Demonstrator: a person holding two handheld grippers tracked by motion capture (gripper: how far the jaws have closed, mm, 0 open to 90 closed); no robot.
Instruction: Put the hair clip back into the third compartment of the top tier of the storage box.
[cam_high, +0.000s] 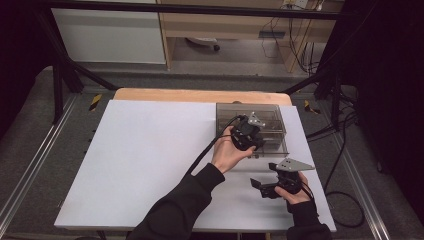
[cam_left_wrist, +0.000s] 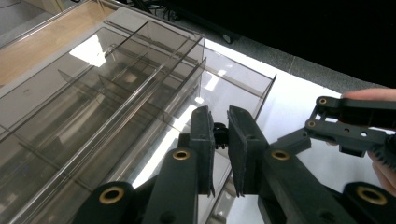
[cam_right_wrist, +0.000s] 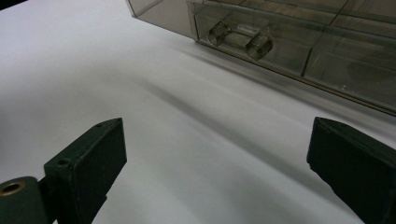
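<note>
The left gripper (cam_left_wrist: 220, 154), jaws clenched, sits above the smoky clear compartment box (cam_left_wrist: 93, 107), whose compartments look empty; the right gripper (cam_right_wrist: 215, 172) is released.

No text, label, brand, number or sign can be read anywhere. The clear plastic organiser box (cam_high: 252, 127) bears no print, the white surface (cam_high: 150, 160) is blank, and the black parts of both grippers show no markings. At about 10 and 2 o'clock from the surface, small yellow-and-black striped patches (cam_high: 95, 101) lie on the floor, but they carry no words.
</note>
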